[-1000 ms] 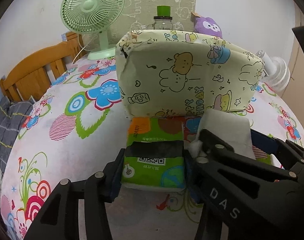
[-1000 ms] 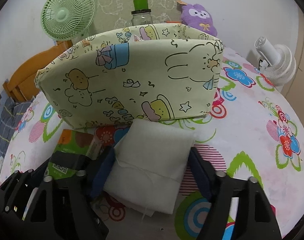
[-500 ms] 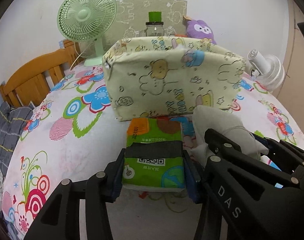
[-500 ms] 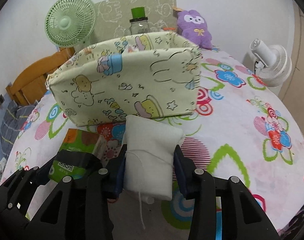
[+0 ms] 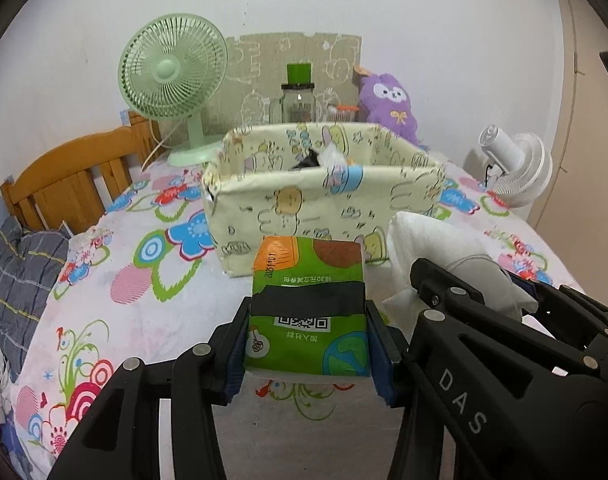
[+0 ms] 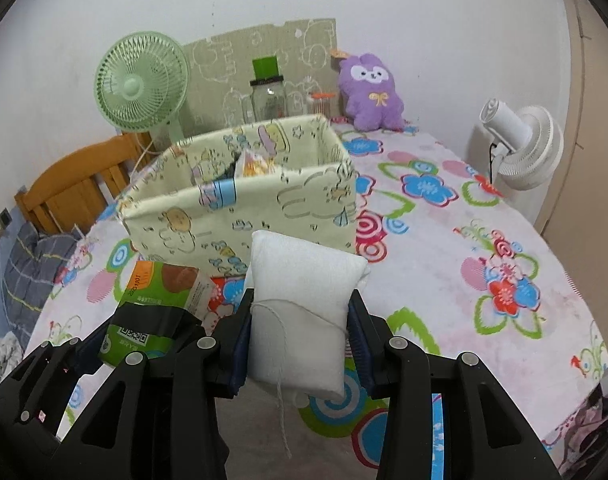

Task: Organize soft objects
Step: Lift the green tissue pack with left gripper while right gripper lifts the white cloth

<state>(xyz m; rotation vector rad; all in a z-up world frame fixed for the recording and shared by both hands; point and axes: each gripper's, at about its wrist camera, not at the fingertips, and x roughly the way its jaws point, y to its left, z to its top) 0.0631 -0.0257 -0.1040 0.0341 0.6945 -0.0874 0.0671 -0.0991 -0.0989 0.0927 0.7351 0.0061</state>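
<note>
My left gripper [image 5: 307, 344] is shut on a green tissue pack [image 5: 307, 304] with a black band and a QR code, lifted off the floral tablecloth. My right gripper [image 6: 300, 340] is shut on a small white fabric pillow [image 6: 304, 300] with a loose thread hanging down, its pads squeezing the sides. The pillow [image 5: 435, 256] and right gripper also show at the right of the left wrist view; the tissue pack [image 6: 160, 300] shows at the left of the right wrist view. Beyond both stands an open pale-yellow cartoon-print fabric bin [image 5: 323, 196] [image 6: 240, 200] with some items inside.
A green desk fan [image 5: 172, 80], a glass jar with a green lid [image 5: 298, 96] and a purple plush toy [image 6: 371, 92] stand behind the bin. A white fan [image 6: 519, 144] sits at the right table edge. A wooden chair [image 5: 64, 176] with a grey plaid cloth is at the left.
The right gripper closed on the white pillow and squeezed it narrower. Both grippers rose with their loads, so the bin now sits lower in view and its open top shows.
</note>
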